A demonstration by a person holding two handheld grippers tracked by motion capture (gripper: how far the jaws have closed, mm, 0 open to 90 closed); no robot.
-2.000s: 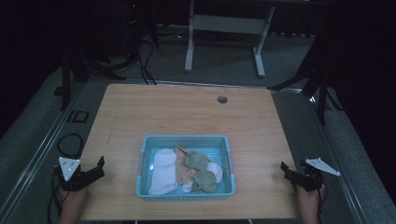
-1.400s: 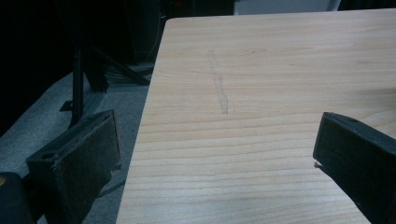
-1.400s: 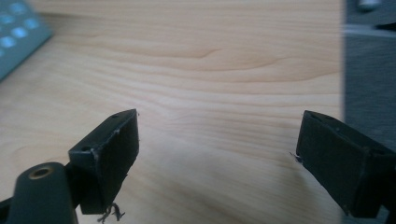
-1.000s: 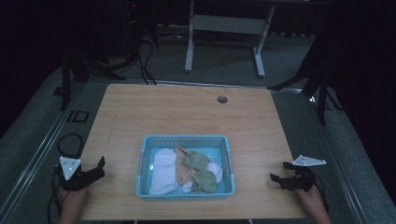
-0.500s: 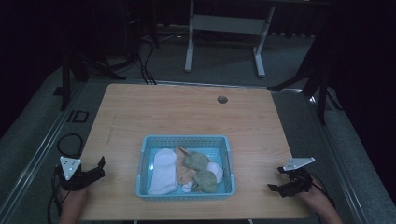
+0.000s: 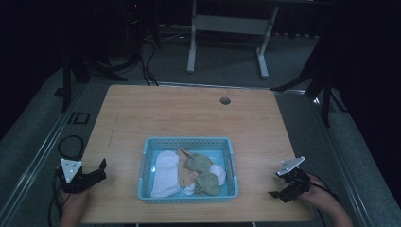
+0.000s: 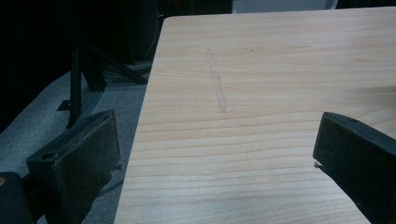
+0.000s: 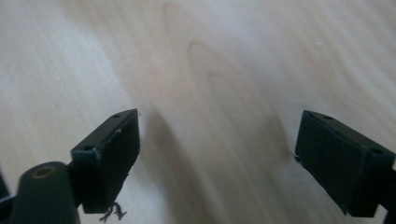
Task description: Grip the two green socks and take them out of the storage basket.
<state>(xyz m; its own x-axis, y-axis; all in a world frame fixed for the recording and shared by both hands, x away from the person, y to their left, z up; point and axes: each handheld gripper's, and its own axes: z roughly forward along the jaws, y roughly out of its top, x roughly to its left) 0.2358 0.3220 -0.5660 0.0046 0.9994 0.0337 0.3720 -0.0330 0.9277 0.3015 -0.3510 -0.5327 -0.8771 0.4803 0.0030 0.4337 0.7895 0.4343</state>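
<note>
The left tongs (image 6: 100,169) sit at the tabletop's (image 6: 189,113) left edge, jaws spread wide with nothing between them; in the left gripper view they straddle the tabletop's edge, one jaw over the grey floor (image 7: 56,126). The right tongs (image 6: 279,194) hover low over bare wood near the front right corner, jaws likewise spread and empty, tilted toward the surface. Between the two tongs, well apart from each, stands a blue basket (image 6: 187,142) holding a white sock (image 6: 164,172), two olive-green socks (image 6: 198,163) and a peach one (image 6: 188,178).
</note>
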